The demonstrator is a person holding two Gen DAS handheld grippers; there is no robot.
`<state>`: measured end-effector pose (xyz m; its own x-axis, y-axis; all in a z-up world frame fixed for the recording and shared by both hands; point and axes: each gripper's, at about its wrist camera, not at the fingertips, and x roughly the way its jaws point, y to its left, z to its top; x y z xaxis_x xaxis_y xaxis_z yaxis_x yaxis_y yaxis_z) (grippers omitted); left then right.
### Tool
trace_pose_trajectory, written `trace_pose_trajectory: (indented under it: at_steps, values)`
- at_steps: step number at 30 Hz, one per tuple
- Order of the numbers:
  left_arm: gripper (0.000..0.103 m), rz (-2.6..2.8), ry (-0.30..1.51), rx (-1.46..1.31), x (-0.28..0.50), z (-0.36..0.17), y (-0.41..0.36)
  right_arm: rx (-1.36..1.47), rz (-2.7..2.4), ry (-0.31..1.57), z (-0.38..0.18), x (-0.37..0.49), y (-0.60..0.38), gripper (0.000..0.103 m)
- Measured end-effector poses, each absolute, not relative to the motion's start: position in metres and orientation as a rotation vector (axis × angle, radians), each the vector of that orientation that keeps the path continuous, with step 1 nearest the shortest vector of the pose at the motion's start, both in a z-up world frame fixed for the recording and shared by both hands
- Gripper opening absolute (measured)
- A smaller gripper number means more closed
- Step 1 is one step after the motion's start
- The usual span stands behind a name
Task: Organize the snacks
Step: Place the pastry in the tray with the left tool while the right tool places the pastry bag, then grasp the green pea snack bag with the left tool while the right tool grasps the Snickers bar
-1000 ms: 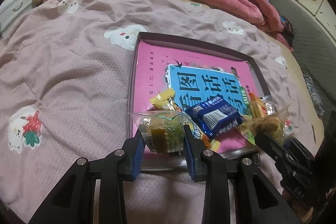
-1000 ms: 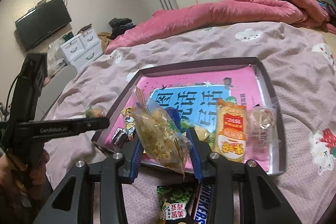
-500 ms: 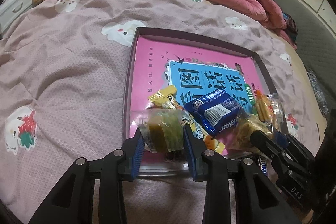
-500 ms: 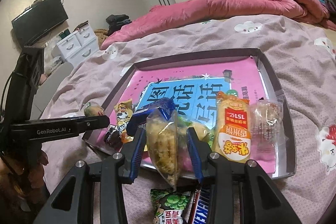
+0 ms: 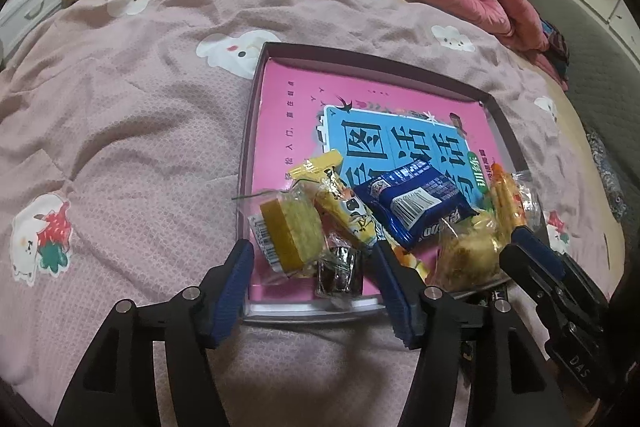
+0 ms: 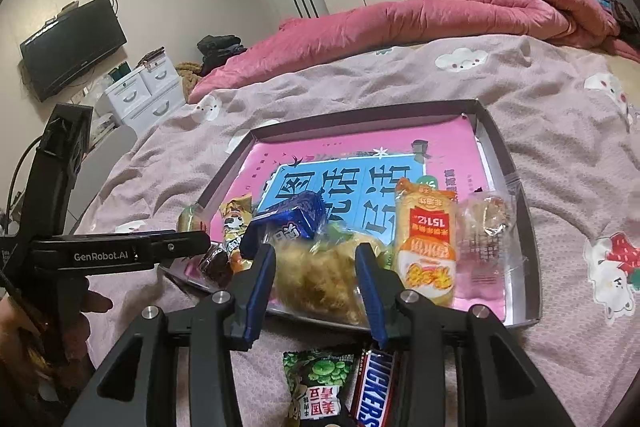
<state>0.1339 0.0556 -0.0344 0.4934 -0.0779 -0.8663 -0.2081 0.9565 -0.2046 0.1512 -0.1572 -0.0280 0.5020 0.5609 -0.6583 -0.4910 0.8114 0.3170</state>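
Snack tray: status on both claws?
Left claw opening, yellow cake pack dropped in tray, pads clear. Right claw shut on clear bag of fried snacks over tray's near edge. Snickers bar and green pea pack outside the tray.

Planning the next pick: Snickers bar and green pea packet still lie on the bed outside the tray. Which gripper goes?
Left, probably. The left gripper is opening, cake packet already lying in the tray. The right gripper is shut on a snack bag, though the Snickers bar and pea packet lie nearer it.
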Motion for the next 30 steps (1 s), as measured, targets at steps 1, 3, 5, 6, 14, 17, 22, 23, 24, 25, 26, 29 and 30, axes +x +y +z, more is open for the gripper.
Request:
trace_pose_trajectory:
  at_steps: [1,3,5,6,14,17,22,23,24,25,26,29,30]
  values:
    - [0.064,0.079,1.056,-0.298,0.133,-0.034,0.055,0.092,0.637,0.829,-0.027,0.150,-0.158,0.042]
    - [0.064,0.079,1.052,-0.296,0.132,-0.032,0.055,0.091,0.637,0.825,-0.025,0.149,-0.158,0.043]
    - [0.065,0.081,1.048,-0.295,0.130,-0.029,0.055,0.090,0.635,0.821,-0.024,0.147,-0.159,0.044]
    - [0.065,0.079,1.044,-0.297,0.129,-0.027,0.055,0.091,0.635,0.820,-0.023,0.146,-0.160,0.044]
    - [0.069,0.064,1.023,-0.312,0.121,-0.016,0.056,0.094,0.619,0.809,-0.014,0.139,-0.171,0.045]
    - [0.069,0.058,1.016,-0.306,0.118,-0.011,0.053,0.094,0.608,0.810,-0.012,0.135,-0.176,0.045]
    - [0.069,0.027,1.015,-0.306,0.112,-0.006,0.046,0.103,0.582,0.818,-0.010,0.130,-0.189,0.046]
    - [0.069,0.021,1.016,-0.303,0.111,-0.006,0.044,0.105,0.574,0.821,-0.010,0.130,-0.192,0.046]
    - [0.069,0.015,1.018,-0.299,0.110,-0.006,0.041,0.106,0.565,0.827,-0.011,0.129,-0.194,0.047]
    - [0.069,0.009,1.021,-0.295,0.108,-0.006,0.038,0.107,0.557,0.832,-0.011,0.128,-0.198,0.047]
    - [0.069,0.001,1.023,-0.294,0.107,-0.006,0.036,0.107,0.552,0.836,-0.012,0.127,-0.199,0.047]
    - [0.069,-0.022,1.030,-0.286,0.103,-0.006,0.027,0.101,0.534,0.848,-0.013,0.124,-0.205,0.047]
    - [0.069,-0.028,1.033,-0.282,0.102,-0.006,0.024,0.099,0.527,0.850,-0.013,0.122,-0.207,0.047]
